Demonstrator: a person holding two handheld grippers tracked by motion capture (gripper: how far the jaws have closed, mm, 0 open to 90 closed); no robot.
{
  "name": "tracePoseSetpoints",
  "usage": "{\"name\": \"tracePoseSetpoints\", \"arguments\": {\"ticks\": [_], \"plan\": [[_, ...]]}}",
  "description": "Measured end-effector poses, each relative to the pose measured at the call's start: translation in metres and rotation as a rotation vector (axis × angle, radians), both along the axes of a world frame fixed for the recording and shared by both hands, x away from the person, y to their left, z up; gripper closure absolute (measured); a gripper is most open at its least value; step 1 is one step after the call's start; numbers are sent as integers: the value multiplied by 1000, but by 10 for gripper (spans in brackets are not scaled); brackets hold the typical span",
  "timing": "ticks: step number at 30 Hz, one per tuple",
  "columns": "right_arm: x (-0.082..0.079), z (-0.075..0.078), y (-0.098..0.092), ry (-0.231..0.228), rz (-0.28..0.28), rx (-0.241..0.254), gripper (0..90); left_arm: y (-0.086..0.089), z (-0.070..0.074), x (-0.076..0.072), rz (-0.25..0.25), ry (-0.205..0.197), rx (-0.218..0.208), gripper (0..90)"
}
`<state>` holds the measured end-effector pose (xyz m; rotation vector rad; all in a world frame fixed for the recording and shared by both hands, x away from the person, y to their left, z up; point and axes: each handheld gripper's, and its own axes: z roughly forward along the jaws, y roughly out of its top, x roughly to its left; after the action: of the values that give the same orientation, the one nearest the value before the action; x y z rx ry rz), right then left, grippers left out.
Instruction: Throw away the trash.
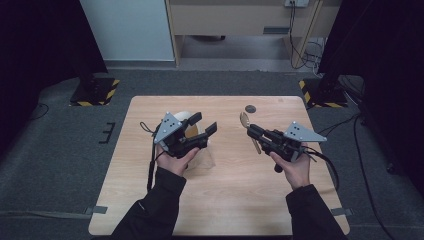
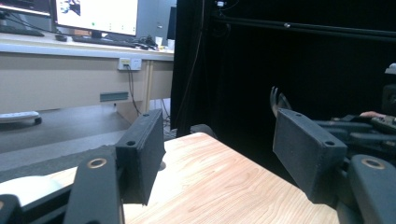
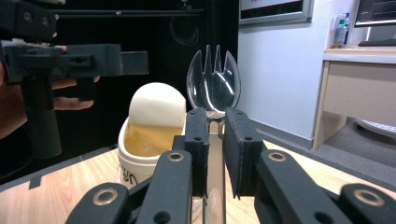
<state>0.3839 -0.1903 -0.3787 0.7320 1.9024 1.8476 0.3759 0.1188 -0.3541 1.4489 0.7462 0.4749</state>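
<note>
From above, the right tongs [image 1: 251, 131] pinch a clear plastic spork [image 1: 245, 121] by its handle, bowl aimed toward the far edge of the wooden surface [image 1: 235, 200]. The left tongs [image 1: 204, 123] hang spread over a white tub [image 1: 186, 118], holding nothing.

Along the left tongs [image 2: 224, 154], the pads [image 2: 140, 154] stand well apart with only bare surface between them.

Along the right tongs [image 3: 215, 149], the jaws are pressed onto the spork [image 3: 214, 86] handle, tines upright. Beyond it sits the tub [image 3: 149, 140], lid tipped up. The spork looks light, thin and slippery; I'd grip low on the handle. The tub seems light and squashable, best taken by its wall.
</note>
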Motion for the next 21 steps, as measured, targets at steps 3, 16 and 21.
{"name": "tracePoseSetpoints", "arguments": {"ticks": [3,16,21], "plan": [[-1,-2,2,1,6,-3,801,-7,-1,1,-17,6,-9,369],[-2,-8,10,5,24,-12,801,-42,-3,8,-55,35,-14,432],[-3,-8,10,4,28,-9,801,-57,-3,10,-72,47,-14,440]]}}
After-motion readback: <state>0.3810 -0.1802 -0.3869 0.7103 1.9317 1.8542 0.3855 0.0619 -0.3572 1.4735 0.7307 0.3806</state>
